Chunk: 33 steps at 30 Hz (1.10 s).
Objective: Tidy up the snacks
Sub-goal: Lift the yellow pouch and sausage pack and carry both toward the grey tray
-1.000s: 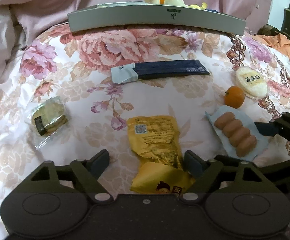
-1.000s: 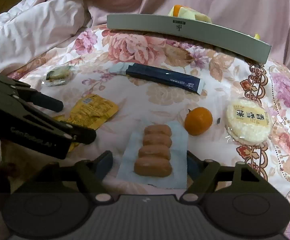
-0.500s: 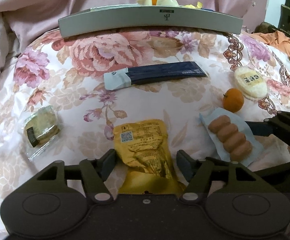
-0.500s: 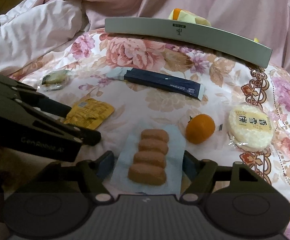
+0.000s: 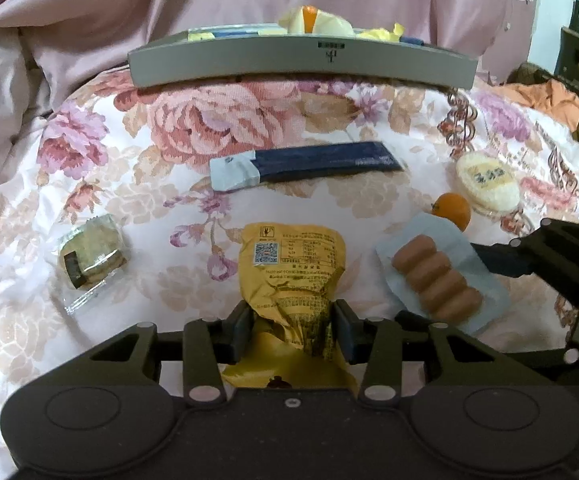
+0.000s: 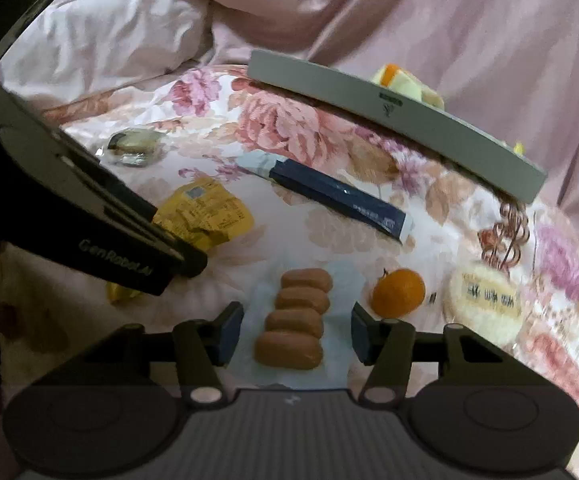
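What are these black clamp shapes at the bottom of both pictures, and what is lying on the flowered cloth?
They are hand-held grippers, each carrying its own camera; no robot arm. In the left view, the left gripper is closing on a yellow packet, pads pressing it. In the right view, the right gripper is closing around a sausage pack, not yet touching. Also there: an orange, a dark blue bar, a round rice cracker, a wrapped biscuit and a grey tray.

I am seeing a floral bedspread [image 5: 217, 120] lying under everything, with a pink quilt [image 6: 369, 12] bunching up behind it.
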Tool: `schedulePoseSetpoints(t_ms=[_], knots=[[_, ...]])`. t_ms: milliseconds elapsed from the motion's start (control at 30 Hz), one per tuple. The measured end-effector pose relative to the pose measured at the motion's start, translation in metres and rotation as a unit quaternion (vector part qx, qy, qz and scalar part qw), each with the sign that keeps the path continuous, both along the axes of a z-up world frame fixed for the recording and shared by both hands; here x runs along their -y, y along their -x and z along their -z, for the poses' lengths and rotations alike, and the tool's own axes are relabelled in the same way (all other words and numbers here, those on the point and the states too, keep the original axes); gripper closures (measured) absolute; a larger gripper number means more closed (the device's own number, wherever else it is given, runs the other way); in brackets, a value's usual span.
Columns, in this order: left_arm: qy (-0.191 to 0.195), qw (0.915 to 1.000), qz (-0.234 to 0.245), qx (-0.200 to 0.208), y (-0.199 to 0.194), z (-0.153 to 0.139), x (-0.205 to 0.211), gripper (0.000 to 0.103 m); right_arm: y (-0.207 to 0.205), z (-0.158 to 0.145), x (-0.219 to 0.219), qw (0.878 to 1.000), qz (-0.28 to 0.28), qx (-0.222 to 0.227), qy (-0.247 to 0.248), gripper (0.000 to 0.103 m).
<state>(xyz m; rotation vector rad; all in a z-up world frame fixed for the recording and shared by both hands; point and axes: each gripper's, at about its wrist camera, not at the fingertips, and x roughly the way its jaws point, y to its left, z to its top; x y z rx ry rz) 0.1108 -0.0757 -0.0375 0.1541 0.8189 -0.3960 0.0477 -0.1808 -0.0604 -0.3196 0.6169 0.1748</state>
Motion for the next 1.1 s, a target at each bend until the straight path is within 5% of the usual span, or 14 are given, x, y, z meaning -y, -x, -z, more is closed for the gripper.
schedulePoseSetpoints(t_ms=[600,1100], knots=[[0.054,0.9966,-0.053,0.033,-0.004,-0.028,0.001,0.057,-0.002,-0.015,0.010,0.996,0.002,0.084,0.028,0.045],[0.087,0.9868,-0.085,0.107,-0.062,-0.097,0.019,0.057,-0.034,-0.088,0.061,0.976,0.061,0.208,-0.025,0.044]])
